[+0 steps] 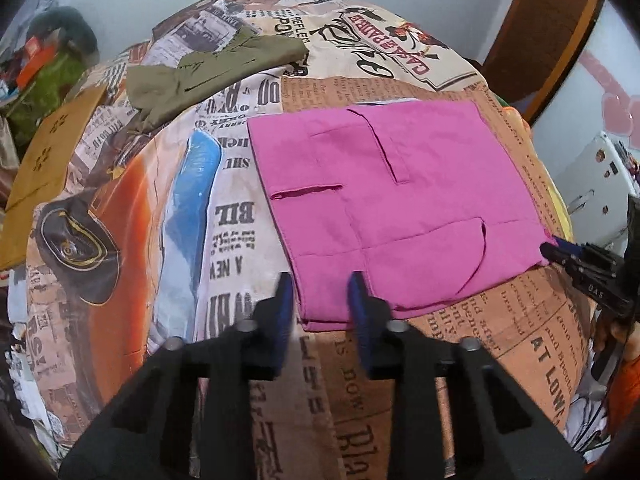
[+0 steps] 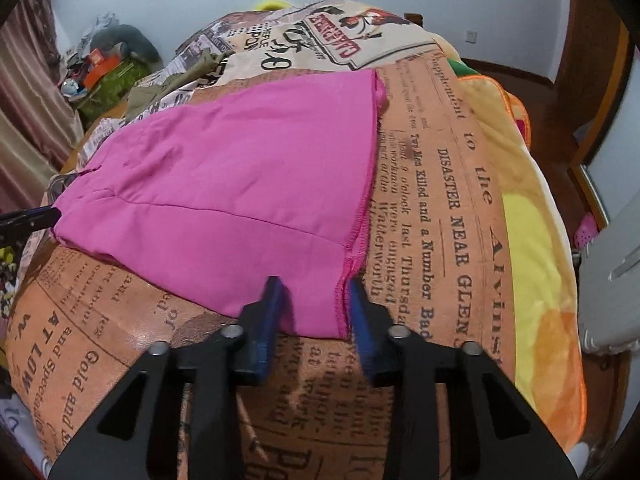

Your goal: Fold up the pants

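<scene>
Blue-padded left gripper [image 1: 320, 296] straddles smooth pink pants [image 1: 400, 200]; newsprint-patterned cloth [image 1: 500, 320] beneath.

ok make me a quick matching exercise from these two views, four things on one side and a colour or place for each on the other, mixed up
Things:
1. pants
2. second garment
3. left gripper
4. right gripper

Descriptions:
A. olive green, lying further back on the printed cover
B. at the near stitched-edge corner of the pink cloth
C. pink, folded flat
D. at the near folded corner by the pocket slits

Pairs: 1-C, 2-A, 3-D, 4-B
</scene>
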`<state>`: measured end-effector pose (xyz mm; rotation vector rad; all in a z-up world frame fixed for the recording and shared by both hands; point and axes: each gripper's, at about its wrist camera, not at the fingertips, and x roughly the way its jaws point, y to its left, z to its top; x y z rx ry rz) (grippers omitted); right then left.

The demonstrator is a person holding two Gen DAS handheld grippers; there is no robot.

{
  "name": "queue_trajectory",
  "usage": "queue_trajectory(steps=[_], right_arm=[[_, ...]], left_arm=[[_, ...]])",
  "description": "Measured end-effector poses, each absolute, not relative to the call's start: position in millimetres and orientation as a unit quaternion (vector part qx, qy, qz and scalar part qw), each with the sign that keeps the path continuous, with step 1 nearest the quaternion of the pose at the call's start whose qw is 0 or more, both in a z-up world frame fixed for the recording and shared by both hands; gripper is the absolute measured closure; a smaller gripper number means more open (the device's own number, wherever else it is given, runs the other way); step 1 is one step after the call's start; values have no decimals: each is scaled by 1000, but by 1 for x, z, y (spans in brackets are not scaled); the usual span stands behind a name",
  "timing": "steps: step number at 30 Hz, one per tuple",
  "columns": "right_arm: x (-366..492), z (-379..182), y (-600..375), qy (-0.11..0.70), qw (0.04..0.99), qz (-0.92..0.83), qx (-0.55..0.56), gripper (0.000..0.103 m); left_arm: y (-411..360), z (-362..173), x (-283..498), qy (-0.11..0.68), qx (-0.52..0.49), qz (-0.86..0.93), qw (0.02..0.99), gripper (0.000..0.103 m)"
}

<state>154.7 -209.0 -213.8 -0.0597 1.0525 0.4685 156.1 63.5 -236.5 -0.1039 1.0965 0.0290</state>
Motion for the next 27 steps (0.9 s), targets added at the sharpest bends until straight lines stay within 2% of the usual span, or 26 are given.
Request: queue_trajectory(steps=[1,6,12,18,21,24,27], right_arm=[[155,-214,-208,496,839,218,-35,82],[155,-215,-209,495,839,223,-45,84],[153,-217,-203,493,839,222,-57,84],[156,-215,-202,503,833,223,-63,84],[159,-209,-203,509,829,222,-68,84],[161,-199,-204,501,834,218,-72,83],[170,-183,-208,482,847,216,-62,74]], left_arm=[[60,-236,156,519,-35,19,854,80],[49,-235,153,509,25,29,860,86],[68,-243,151,514,-6,24,857,85],[72,-241,150,513,-23,24,857,81],[75,-235,153,514,-24,28,857,74],[86,-223,159,505,-28,39,862,72],[97,-212,170,491,-30,54,869,69]])
